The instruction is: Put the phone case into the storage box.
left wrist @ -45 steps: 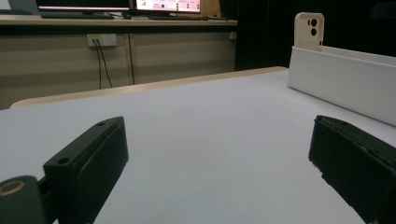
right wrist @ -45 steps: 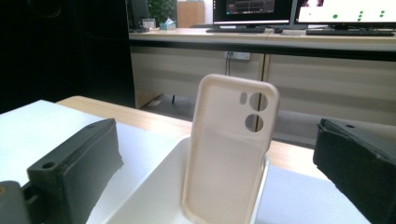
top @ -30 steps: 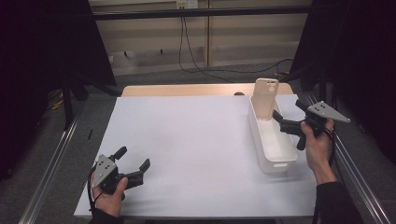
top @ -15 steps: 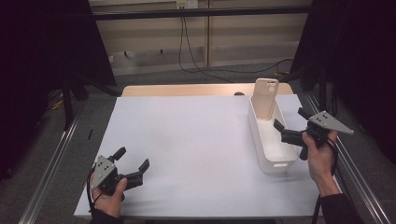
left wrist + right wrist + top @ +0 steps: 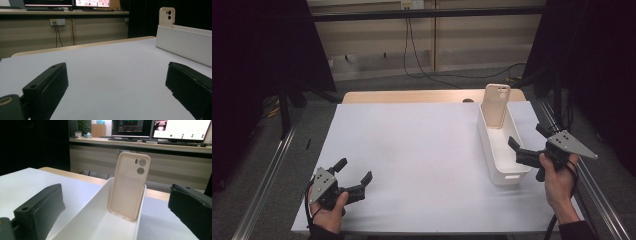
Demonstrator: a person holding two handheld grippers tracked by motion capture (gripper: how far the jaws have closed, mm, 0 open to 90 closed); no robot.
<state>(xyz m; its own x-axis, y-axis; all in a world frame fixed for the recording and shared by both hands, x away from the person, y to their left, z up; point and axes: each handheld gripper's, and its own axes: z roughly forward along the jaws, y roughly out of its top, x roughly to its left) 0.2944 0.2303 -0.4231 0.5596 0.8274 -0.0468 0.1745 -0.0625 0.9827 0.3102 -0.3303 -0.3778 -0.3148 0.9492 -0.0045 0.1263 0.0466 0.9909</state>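
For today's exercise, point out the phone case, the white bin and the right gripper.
phone case (image 5: 127, 187): right gripper view, middle of its back.
white bin (image 5: 504, 176): high view, near end wall.
right gripper (image 5: 527, 142): high view, between its fingertips.

Right gripper view: both jaws of the right gripper (image 5: 115, 220) cut off by the bottom edge, the right-hand one also by the side edge. White bin (image 5: 100, 220) ahead, between the jaws: near end runs off the bottom edge. Phone case (image 5: 128, 186) at the bin's far end: foot hidden behind the bin's rim on one side.

Left gripper view: jaws of the left gripper (image 5: 115, 95) cut at bottom corners. Bin (image 5: 185, 45) far ahead-right hides the lower case (image 5: 167, 16); bin cut by the right edge.

High view: monitors' screen content illegible; person's forearms cut off.
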